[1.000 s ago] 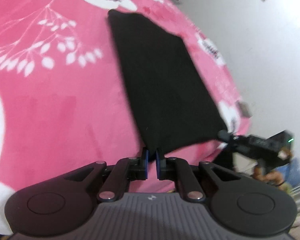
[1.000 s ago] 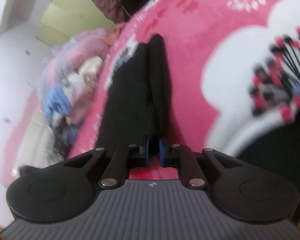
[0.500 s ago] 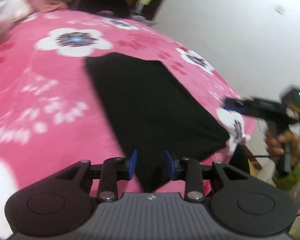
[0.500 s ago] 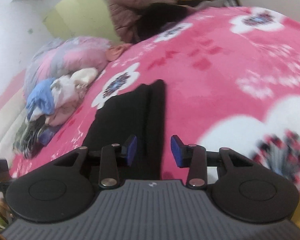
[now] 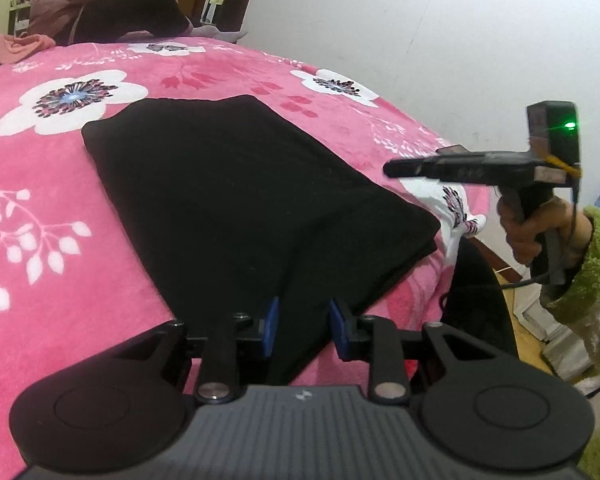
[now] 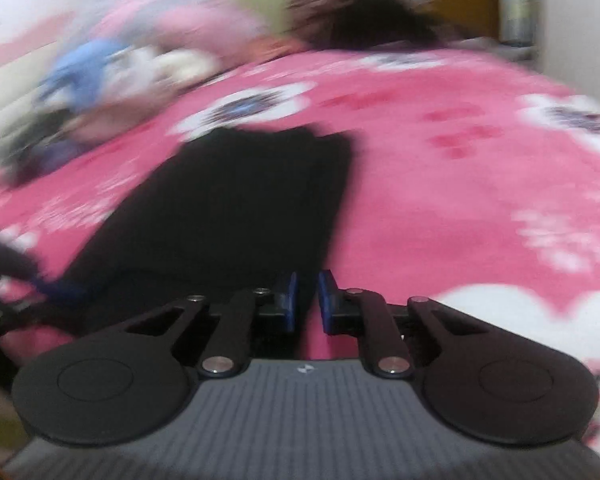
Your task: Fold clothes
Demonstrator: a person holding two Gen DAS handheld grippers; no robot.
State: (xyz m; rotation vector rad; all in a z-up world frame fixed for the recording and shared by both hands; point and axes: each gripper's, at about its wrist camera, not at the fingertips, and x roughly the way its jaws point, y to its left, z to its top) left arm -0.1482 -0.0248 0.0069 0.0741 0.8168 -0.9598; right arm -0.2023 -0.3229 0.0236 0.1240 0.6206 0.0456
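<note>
Black garment (image 5: 236,200) folded flat on pink floral blanket (image 5: 52,240). Left tongs (image 5: 303,330) spread at garment's near corner, cloth between pads, unpinched. Right tongs (image 6: 308,304) closing beside garment's near edge, nothing gripped. Clothes pile (image 6: 112,80) beyond garment.

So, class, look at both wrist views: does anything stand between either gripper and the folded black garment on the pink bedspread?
Nothing visible does. The black garment lies right at the left gripper, a fold between its fingers; the right gripper, jaws closing, sits beside its near edge.
</note>
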